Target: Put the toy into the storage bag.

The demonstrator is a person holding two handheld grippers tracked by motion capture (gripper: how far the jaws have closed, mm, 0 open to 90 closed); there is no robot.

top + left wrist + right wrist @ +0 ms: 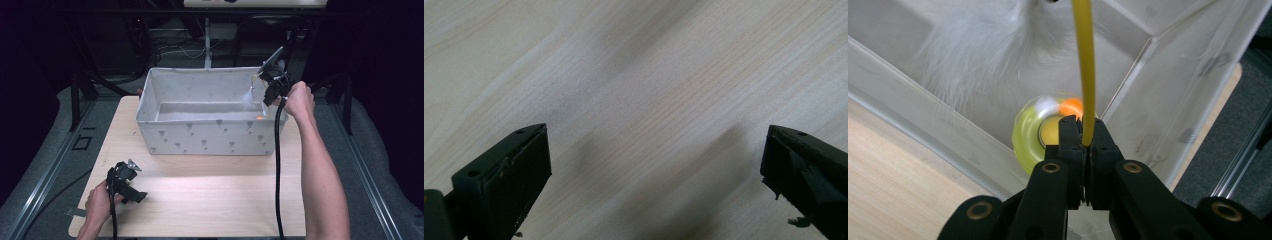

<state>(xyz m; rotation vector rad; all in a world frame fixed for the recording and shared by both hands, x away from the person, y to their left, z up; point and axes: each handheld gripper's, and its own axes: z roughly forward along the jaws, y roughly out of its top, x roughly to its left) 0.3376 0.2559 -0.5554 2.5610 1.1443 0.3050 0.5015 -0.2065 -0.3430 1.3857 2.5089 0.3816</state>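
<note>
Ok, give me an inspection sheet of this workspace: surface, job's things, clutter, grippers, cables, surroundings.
Surface: light wooden table, bare in front of the bin.
Job's things: grey fabric bin at the table's far side; a yellow stick with white feathers hangs into its right end; a blurred yellow-green disc lies below it.
Clutter: nothing seen.
Grippers: right gripper shut on the yellow stick, over the bin's right end; left gripper open, low over the bare wood at front left.
Cables: one black cable trails from the right gripper across the table.
Surroundings: dark room, metal frames and loose wires behind the table.
</note>
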